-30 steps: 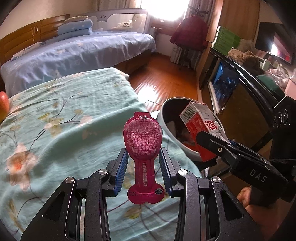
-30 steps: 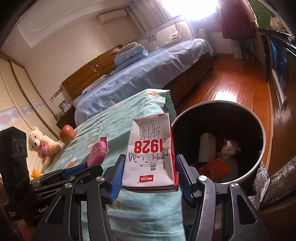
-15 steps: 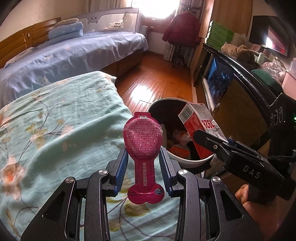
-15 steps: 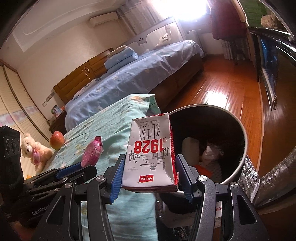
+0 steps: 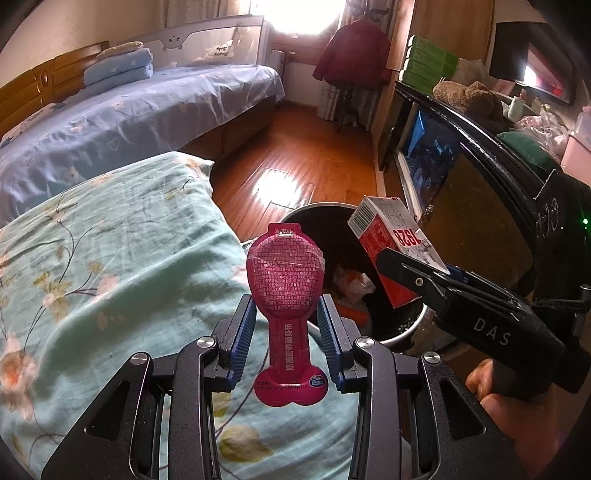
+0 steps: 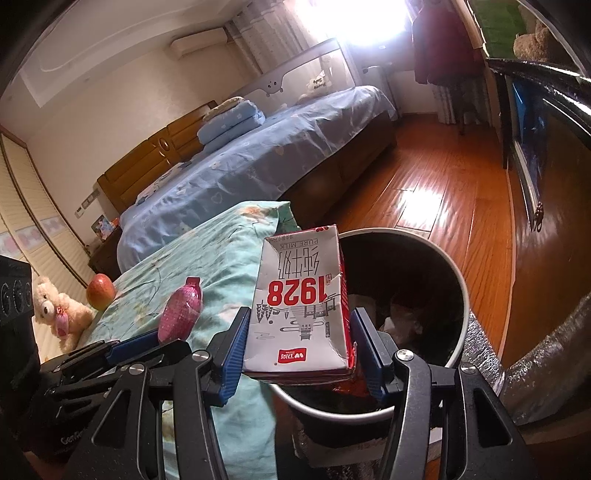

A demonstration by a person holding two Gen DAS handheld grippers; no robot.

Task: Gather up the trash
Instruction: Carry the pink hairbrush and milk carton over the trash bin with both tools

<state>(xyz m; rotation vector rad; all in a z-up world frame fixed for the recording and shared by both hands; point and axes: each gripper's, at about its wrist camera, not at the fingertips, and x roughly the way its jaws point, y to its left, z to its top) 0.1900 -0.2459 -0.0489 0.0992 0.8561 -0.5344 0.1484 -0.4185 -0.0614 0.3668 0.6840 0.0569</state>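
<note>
Pink pouch (image 5: 284, 273); red-white carton (image 6: 301, 308); teal floral bedcover (image 5: 110, 266).

Blown-out daylight floods through the window (image 5: 303, 14), glaring off the floor (image 6: 421, 199) below it; fisheye edges bend and darken.

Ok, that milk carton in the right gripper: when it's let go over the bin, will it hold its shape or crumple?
The milk carton, clamped in the right gripper, looks dented and creased, so probably empty and light. Its flat paperboard sides should stay roughly boxy, not flop. It would likely drop straight into the trash bin rather than roll.
</note>
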